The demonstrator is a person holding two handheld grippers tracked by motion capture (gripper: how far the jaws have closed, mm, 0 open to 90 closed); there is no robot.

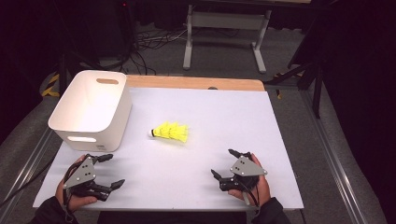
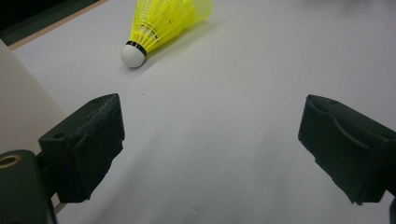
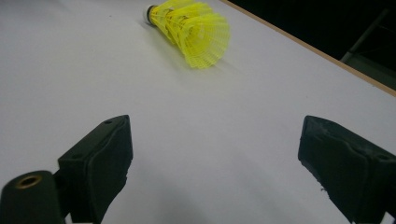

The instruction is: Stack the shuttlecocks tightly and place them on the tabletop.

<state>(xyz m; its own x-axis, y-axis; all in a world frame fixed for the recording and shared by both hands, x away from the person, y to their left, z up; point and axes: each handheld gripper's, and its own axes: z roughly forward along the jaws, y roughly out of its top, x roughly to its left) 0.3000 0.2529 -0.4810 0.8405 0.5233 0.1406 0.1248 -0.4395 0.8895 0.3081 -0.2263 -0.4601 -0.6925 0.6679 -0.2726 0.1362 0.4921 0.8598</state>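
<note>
At the near edge of the table, in the high view, the left gripper (image 1: pixel 109 170) rests in a hand by the near left corner, its jaws spread wide with nothing between them; its own view shows the two black jaws far apart over bare white surface. The right gripper (image 1: pixel 226 163) sits in the other hand toward the near right, its jaws likewise gaping and empty, both pads clear of anything in the right gripper view. The surface under them is a plain white sheet (image 1: pixel 224 121) covering most of a wooden tabletop (image 1: pixel 196 83), whose bare strip shows along the far edge. Near the middle of the sheet, well apart from both grippers, lies a yellow shuttlecock (image 1: pixel 171 132) on its side. Its long axis runs roughly left to right across the table, the white cork tip pointing left toward the bin and the flared yellow skirt opening to the right. To its left, on the far left part of the table, stands a white plastic bin (image 1: pixel 93 109) with slot handles, upright and open at the top. Beyond the table the room is dark, with a grey floor, loose cables (image 1: pixel 144 44) and the legs of a white frame (image 1: pixel 224 28).
</note>
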